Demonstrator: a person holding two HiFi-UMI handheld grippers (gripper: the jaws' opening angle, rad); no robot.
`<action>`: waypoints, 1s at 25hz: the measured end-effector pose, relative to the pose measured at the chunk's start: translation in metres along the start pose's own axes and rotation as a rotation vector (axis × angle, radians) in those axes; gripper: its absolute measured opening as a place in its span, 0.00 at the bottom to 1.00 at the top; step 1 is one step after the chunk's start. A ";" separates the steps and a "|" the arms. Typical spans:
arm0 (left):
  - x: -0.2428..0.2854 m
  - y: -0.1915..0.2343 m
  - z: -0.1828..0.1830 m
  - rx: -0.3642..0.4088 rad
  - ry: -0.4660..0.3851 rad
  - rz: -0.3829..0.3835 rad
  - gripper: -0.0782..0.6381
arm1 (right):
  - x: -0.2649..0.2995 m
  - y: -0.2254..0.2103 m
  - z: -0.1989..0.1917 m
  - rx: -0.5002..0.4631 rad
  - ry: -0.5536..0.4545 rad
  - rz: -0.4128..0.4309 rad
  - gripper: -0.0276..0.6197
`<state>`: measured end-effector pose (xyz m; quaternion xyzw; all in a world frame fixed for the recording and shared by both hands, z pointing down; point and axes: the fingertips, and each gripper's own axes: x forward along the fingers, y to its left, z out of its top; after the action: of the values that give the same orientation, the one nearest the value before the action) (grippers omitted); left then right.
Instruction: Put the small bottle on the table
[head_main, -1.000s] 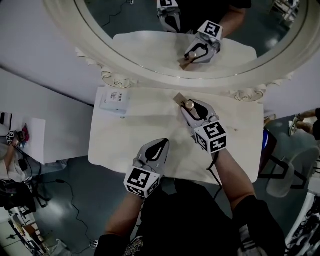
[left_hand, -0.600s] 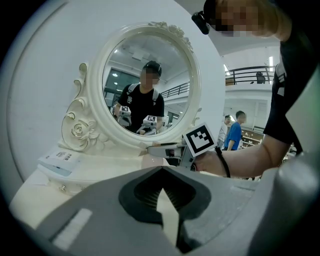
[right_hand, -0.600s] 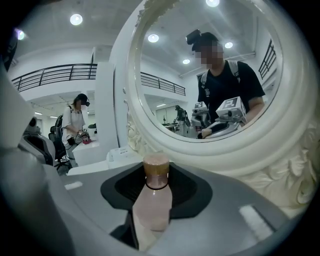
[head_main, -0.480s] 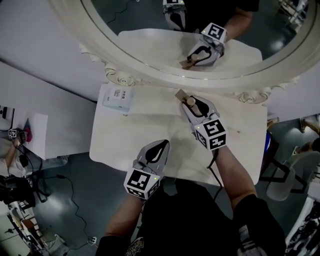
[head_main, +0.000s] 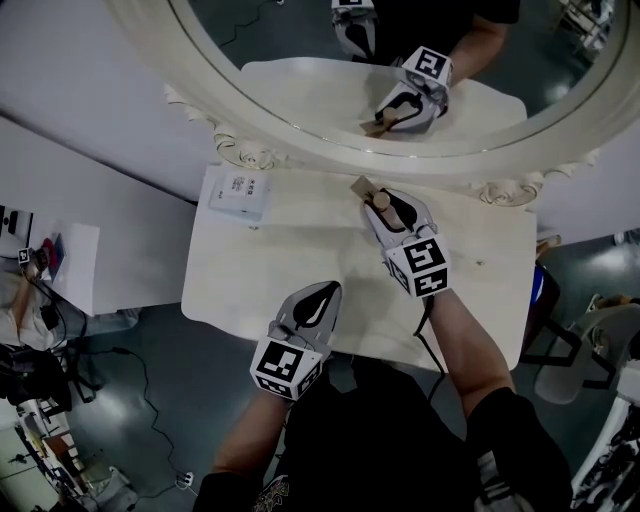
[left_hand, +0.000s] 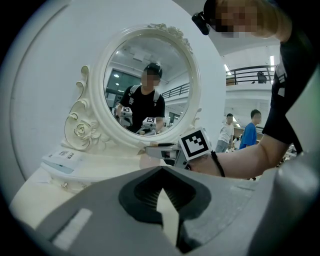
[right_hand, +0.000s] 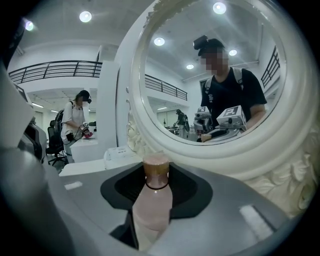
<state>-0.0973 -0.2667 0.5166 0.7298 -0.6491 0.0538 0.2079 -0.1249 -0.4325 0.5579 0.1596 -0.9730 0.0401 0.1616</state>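
Bottle: the bottle (right_hand: 154, 197) stands upright between the jaws of my right gripper (head_main: 388, 208), tan cap up, just in front of the mirror (head_main: 243, 153) and towards the right end of its base.
Right jaws: they are clenched on the bottle's body, one on each side, and I see no gap beside it in the right gripper view.
Left jaws: the left gripper (head_main: 322, 295) has its jaws drawn together at the tips with nothing in them. It hovers well back from the mirror, at the near edge of the table (head_main: 280, 250).
Changed: almost nothing. Against the two earlier head views, the right gripper and bottle sit at the same spot by the mirror's base, the grip looks no wider, and the left gripper is where it was.
Meaning: I read this as the carry being over and the bottle settled at its drop spot, with the let-go not yet begun.
Contact: from the head view the bottle is low over the table, but I cannot tell whether its base is touching the top.
Neighbours: a small tan piece (head_main: 360, 187) lies just beside the bottle, between it and the mirror, and I cannot make out what it is. A white box (head_main: 238, 193) sits well apart, at the left end of the mirror's base.
Next: I judge that the right jaws need to ease apart evenly and the gripper draw straight back from the mirror.
Risk: the bottle looks narrow and tall, so a jaw dragging on it could tip it towards the mirror or the tan piece.
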 end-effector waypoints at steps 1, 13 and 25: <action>0.000 -0.001 0.000 0.000 -0.001 0.000 0.11 | 0.000 0.000 0.000 0.000 -0.001 0.000 0.31; -0.009 -0.015 -0.002 0.012 -0.006 0.005 0.11 | -0.010 0.003 -0.003 0.007 0.009 0.010 0.37; -0.030 -0.029 -0.007 0.022 -0.007 -0.010 0.11 | -0.056 0.010 -0.008 0.073 -0.004 -0.043 0.19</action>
<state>-0.0721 -0.2341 0.5059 0.7355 -0.6454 0.0575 0.1979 -0.0755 -0.4049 0.5469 0.1865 -0.9675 0.0720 0.1547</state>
